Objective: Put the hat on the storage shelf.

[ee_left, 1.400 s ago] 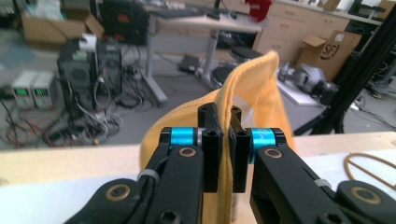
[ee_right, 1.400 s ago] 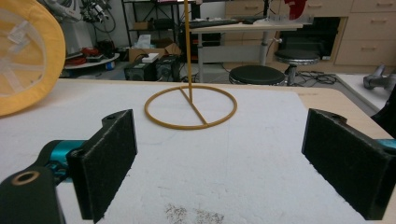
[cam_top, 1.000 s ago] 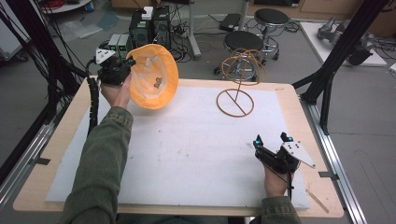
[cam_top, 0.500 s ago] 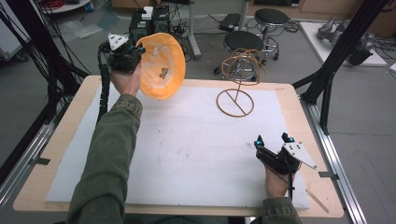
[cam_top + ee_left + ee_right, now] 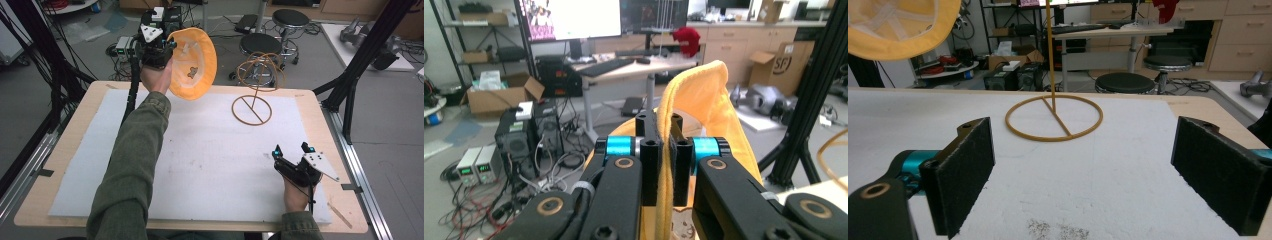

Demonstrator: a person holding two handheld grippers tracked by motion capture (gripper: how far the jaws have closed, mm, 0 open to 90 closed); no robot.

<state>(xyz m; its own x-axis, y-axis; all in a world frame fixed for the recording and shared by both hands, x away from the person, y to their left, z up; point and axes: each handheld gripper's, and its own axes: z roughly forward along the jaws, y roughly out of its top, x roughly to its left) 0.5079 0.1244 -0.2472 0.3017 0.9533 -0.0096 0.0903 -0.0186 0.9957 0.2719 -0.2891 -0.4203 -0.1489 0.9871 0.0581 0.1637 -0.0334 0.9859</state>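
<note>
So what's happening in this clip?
A person works at a table with a gripper in each hand. The left gripper is shut on the rim of a yellow cap, held in the air above the table's far left corner. A wire hat stand waits on the white mat. The right gripper rests open near the mat's right edge.

soft yellow cloth hat (image 5: 192, 62), thin metal wire stand (image 5: 252, 100), matt white felt-like mat (image 5: 200, 150) on a pale wood table (image 5: 320, 107).
</note>
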